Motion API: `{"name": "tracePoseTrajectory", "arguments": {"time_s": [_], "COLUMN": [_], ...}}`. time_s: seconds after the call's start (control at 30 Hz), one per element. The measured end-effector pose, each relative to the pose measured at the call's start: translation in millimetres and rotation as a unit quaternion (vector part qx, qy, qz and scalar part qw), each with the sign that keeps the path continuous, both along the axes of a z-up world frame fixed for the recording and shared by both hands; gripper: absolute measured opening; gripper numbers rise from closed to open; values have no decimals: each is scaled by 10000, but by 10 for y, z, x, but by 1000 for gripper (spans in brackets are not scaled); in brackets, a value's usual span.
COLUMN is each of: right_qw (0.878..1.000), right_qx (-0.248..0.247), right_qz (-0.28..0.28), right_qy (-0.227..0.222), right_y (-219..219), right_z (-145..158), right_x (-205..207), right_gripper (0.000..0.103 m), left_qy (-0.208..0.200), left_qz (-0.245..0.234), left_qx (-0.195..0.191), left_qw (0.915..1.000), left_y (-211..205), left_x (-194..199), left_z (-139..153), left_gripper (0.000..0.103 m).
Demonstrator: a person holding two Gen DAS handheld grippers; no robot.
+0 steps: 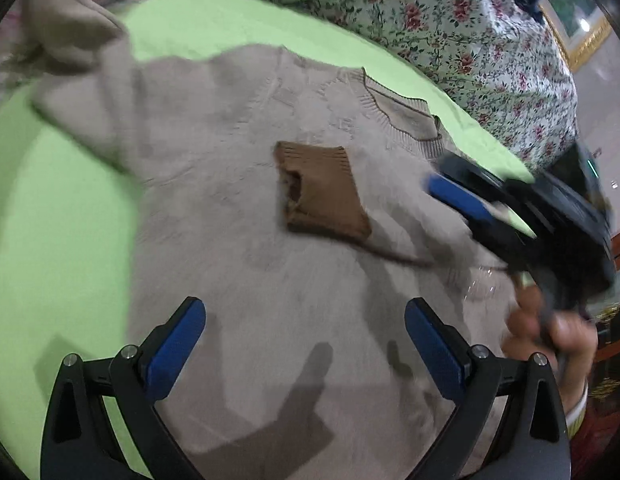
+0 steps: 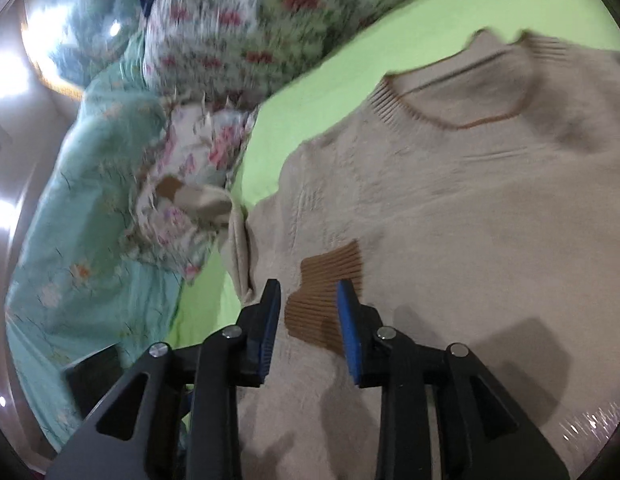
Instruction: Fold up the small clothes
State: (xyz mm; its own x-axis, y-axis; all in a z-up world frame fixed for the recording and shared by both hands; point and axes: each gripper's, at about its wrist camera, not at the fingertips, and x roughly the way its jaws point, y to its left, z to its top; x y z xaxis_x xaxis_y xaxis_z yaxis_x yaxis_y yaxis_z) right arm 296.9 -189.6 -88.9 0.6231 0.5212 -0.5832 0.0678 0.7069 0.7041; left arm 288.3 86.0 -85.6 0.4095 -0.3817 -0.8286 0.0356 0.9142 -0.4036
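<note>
Item: one beige knitted sweater [image 1: 238, 184], being laid flat, front up, on one green sheet [image 1: 62, 208].

Position: the right sleeve is seen folded across the chest, its brown cuff [image 1: 321, 192] lying near the middle. The cuff is being framed just ahead of the right gripper [image 2: 310, 300], between its fingers, which are being held partly open with nothing gripped; contact with the cuff cannot be told. The sleeve's long axis is judged to run from the cuff toward the right gripper.

The left gripper [image 1: 306, 316] is being held wide open and empty above the lower body of the sweater, farther from the cuff.

The other sleeve [image 1: 66, 40] is seen trailing off the sheet toward the floral bedding [image 1: 449, 20].

Count: sweaters, one; cuffs in view, two; grippers, two.
</note>
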Motion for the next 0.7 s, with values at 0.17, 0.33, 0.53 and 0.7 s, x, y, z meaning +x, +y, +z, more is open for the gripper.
{"name": "tracePoseTrajectory", "arguments": {"time_s": [0.17,0.33,0.53,0.7], "right_qw": [9979,9919,9793,9661], "right_qx": [-111,-330,-930,-1394], "right_qz": [-617,-1184,-1787,-2174], "right_qy": [-190,-305,-214,-38], "right_y": [-351,-601,-930,-1264], "right_z": [216,386,523,592], "right_x": [-607,-1330,-1805,-1758], "right_gripper": [32,42,44,44], "left_qy": [-14,-400,-891,-650], "left_qz": [-153,-368,-246,102], "left_qx": [-91,-184,280,201], "left_qw": [9998,9984,9953,9976], "left_y": [-183,-358,-307,48], "left_x": [488,793,729,785], "left_z": [-174,-132,79,-50], "left_gripper": [100,47,3,3]}}
